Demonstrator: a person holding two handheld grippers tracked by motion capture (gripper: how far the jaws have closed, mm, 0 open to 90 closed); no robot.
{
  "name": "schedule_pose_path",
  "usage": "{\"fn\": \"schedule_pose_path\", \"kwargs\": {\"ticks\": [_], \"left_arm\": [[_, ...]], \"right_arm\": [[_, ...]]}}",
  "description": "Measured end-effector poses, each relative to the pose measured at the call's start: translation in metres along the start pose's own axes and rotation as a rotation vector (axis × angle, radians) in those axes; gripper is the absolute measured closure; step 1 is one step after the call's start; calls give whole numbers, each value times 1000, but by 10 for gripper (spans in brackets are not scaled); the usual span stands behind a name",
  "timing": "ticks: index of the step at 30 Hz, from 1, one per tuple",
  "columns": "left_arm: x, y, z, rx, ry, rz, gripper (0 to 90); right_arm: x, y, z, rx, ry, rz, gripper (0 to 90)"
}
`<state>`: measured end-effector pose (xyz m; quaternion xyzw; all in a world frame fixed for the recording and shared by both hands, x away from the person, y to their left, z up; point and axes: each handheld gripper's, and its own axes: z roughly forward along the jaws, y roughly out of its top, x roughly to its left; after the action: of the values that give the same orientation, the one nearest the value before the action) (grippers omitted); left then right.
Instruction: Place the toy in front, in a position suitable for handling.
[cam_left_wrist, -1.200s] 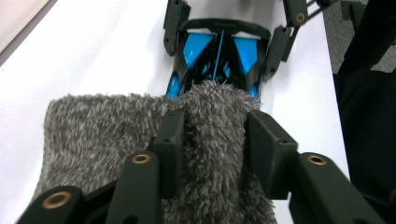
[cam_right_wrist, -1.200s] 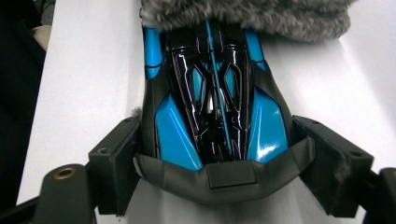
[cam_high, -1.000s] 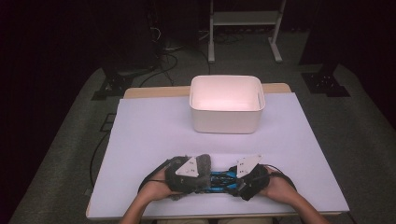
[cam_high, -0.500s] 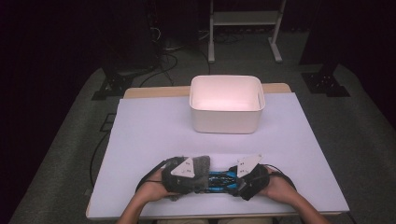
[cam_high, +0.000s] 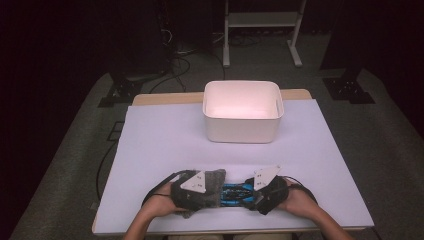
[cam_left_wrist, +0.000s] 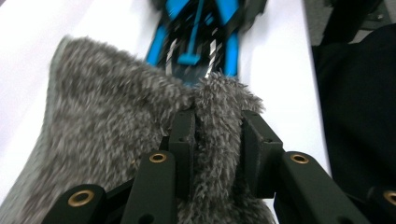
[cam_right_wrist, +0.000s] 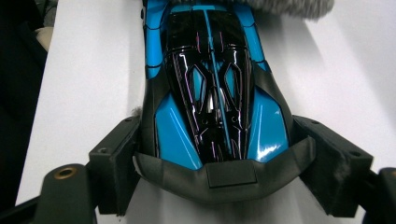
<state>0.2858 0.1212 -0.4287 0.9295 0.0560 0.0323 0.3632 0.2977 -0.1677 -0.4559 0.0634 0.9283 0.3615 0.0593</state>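
A blue and black toy car lies near the table's front edge, its far end under a grey fuzzy cloth. My left gripper comes from the left and is shut on a fold of the cloth. Its jaws have just eased open slightly, and the fold stays pinched between them. The car shows beyond the cloth. My right gripper comes from the right and is shut on the car, with a pad on each side of its near end. The cloth's edge covers the car's far tip.
A white plastic bin stands at the back middle of the white-covered table, well beyond both hands. A metal stand and cables sit on the dark floor behind. The table's front edge runs just under the person's wrists.
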Motion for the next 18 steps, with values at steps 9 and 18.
{"fn": "schedule_pose_path", "kwargs": {"ticks": [9, 18], "left_arm": [[7, 1, 0, -17, 11, -49, 715], [4, 32, 21, -43, -32, 9, 715]], "right_arm": [[-1, -1, 0, -3, 11, 9, 206], [-2, -3, 1, -17, 22, 24, 209]]}}
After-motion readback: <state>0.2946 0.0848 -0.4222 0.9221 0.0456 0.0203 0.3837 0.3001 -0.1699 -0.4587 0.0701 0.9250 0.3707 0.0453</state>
